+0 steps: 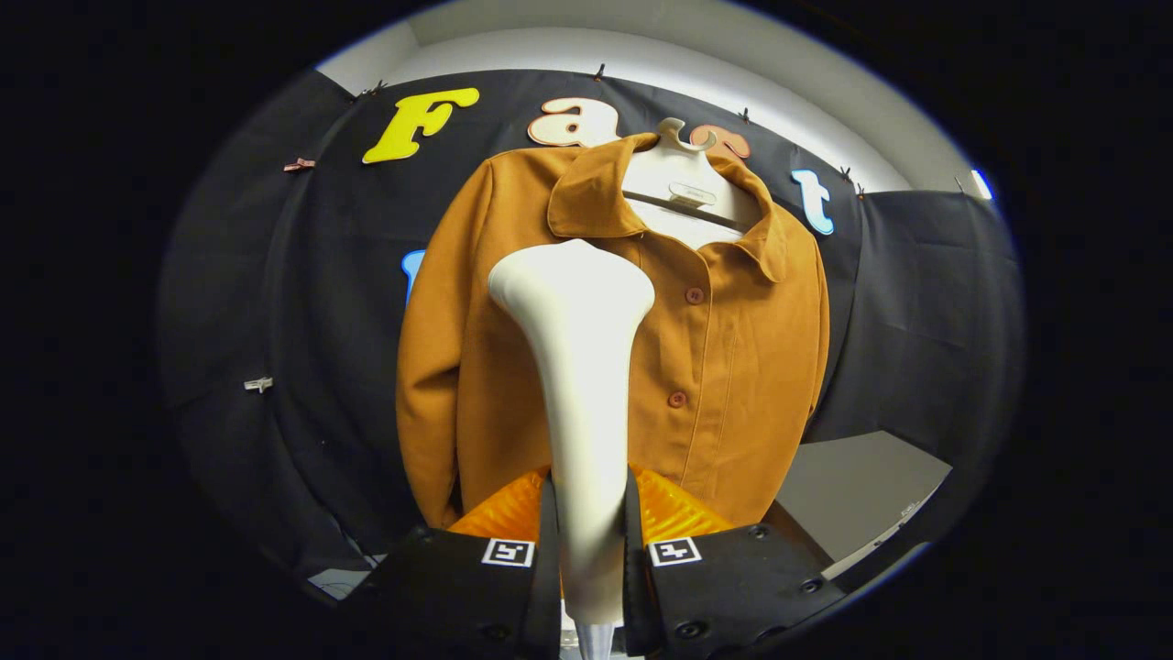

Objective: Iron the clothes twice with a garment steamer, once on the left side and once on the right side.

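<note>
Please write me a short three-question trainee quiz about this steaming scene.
1. True or false: the claw is shut on the steamer.
2. The steamer's head is in front of which part of the jacket? A) the side left of the buttons B) the side right of the buttons C) the collar
3. Fill in: the jacket hangs on a white ____.

Key: 1 true, both fingers press its handle; 2 A; 3 hanger.

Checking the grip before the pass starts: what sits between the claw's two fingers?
In the claw view, the white steamer handle sits between the claw fingers, both pressing on it; its head rises beyond them before the brown shirt.
</note>
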